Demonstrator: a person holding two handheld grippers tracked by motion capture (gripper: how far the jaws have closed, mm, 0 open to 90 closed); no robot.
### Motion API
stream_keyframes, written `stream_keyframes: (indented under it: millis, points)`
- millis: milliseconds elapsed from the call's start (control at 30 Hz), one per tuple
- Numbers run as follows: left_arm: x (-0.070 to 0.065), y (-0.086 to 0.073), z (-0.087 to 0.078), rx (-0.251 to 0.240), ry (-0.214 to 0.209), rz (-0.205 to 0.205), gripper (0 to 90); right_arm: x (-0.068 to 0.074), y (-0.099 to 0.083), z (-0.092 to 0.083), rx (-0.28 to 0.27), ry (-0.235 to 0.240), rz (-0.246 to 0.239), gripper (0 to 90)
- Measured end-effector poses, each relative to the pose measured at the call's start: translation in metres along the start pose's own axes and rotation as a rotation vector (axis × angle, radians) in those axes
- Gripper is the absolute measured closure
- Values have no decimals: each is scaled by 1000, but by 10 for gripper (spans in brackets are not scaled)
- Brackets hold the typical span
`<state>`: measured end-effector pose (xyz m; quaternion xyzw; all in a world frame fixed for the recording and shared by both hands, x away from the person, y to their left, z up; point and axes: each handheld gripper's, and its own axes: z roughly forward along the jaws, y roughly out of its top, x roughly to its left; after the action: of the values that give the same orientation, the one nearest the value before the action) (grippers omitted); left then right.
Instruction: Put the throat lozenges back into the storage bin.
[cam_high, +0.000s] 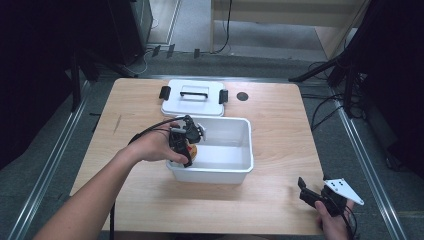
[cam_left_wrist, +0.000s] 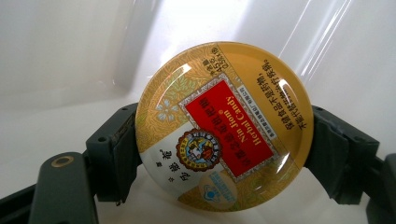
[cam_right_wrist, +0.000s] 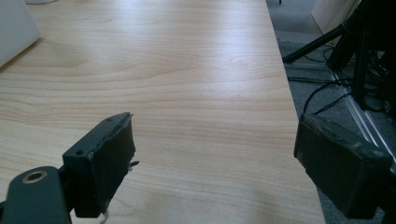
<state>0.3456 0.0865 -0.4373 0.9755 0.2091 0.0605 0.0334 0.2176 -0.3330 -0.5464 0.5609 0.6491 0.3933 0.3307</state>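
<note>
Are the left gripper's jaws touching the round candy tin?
Touching. The left gripper view shows both jaws of the left gripper pressed against opposite edges of the candy tin.

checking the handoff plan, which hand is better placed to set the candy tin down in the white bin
Left. The left gripper is clamped on the round candy tin and is inside the white bin. The right gripper is open with nothing between its jaws, near the table's front right corner, apart from the bin.

Bin (cam_high: 235, 167) sits at table (cam_high: 280, 200) centre; lid (cam_high: 192, 104) lies just behind it at 11 o'clock. Candy tin (cam_high: 192, 150) is inside the bin's 9 o'clock end. Right gripper (cam_high: 306, 192) rests at 4 o'clock.
</note>
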Motion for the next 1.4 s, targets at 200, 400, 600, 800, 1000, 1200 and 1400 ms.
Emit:
stream_keyframes:
  millis: [200, 400, 600, 800, 1000, 1200, 1400]
  points:
    - [0, 0, 0, -3, 15, 19, 203, 0, 0, 0, 0, 0, 0, 124]
    - [0, 0, 0, 6, 22, 19, 203, 0, 0, 0, 0, 0, 1, 124]
    - [-1, 1, 1, 11, 28, 6, 202, 0, 0, 0, -1, 0, 1, 124]
    - [0, 1, 1, 30, 38, -8, 199, 0, 0, 0, 0, 0, 2, 124]
    - [0, 0, 2, 34, 32, -15, 176, 0, 0, 0, 0, 0, 1, 125]
    - [1, -1, 0, 30, 43, -19, 220, 0, 0, 0, 0, -1, 1, 125]
    - [4, -4, -8, -7, 14, -37, 365, 0, 0, 0, 0, -1, 1, 125]
